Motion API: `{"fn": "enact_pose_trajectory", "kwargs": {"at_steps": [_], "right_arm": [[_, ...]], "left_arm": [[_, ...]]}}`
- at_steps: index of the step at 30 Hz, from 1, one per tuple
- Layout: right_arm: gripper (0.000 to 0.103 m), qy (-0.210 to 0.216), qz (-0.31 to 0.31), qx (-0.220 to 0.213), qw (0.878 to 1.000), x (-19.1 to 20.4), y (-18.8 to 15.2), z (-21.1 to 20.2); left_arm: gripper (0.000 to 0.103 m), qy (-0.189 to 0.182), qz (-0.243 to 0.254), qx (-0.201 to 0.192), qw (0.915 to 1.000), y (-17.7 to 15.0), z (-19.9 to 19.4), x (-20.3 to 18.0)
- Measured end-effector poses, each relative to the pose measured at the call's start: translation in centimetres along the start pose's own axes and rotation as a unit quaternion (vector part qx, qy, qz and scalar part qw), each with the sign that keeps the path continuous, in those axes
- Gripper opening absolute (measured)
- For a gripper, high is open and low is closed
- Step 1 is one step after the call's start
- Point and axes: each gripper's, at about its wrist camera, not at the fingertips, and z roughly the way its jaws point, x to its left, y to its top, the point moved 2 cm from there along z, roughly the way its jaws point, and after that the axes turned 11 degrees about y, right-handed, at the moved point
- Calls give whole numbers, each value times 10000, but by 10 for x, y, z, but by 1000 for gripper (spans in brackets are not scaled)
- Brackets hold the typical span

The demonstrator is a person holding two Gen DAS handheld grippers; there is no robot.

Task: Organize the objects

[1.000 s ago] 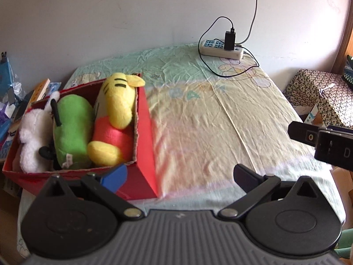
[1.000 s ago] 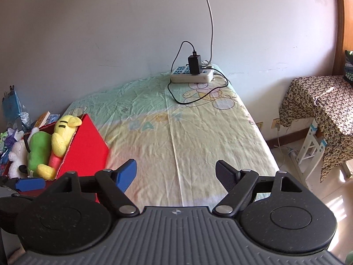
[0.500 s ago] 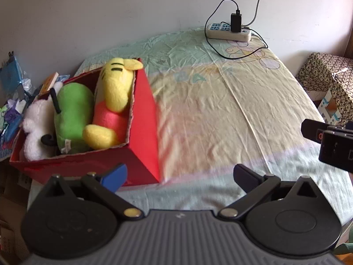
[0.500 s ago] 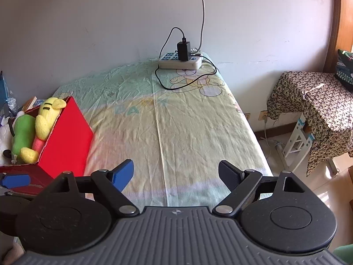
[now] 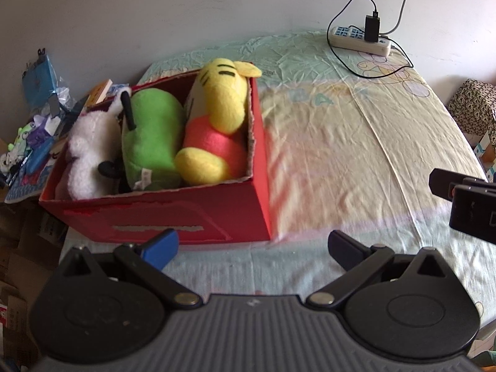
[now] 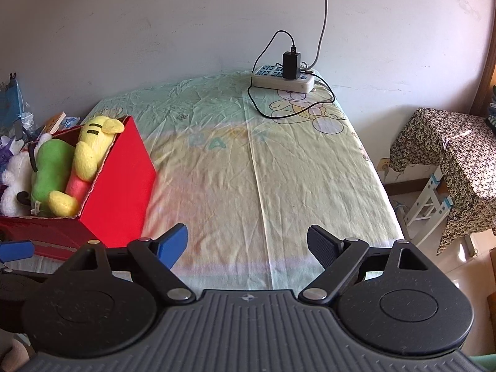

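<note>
Three plush toys fill the red box (image 5: 192,214) in the left wrist view: a white one (image 5: 90,161), a green one (image 5: 152,142) and a yellow one (image 5: 223,105), at 11 o'clock from the left gripper (image 5: 252,246), whose jaws are spread, holding nothing. The box sits on the bed (image 5: 341,155).

From the right wrist, the box (image 6: 121,186) lies at 9 o'clock; the right gripper (image 6: 248,245) is released, empty. A power strip (image 6: 282,82) rests at 12 o'clock.
</note>
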Motion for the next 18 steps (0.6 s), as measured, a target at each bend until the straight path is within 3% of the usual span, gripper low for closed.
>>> {"fn": "enact_pose_trajectory", "kwargs": {"at_steps": [18], "right_arm": [[87, -223, -10, -121, 9997, 84, 30, 0]], "left_arm": [[103, 47, -107, -270, 9996, 23, 10, 93]]}}
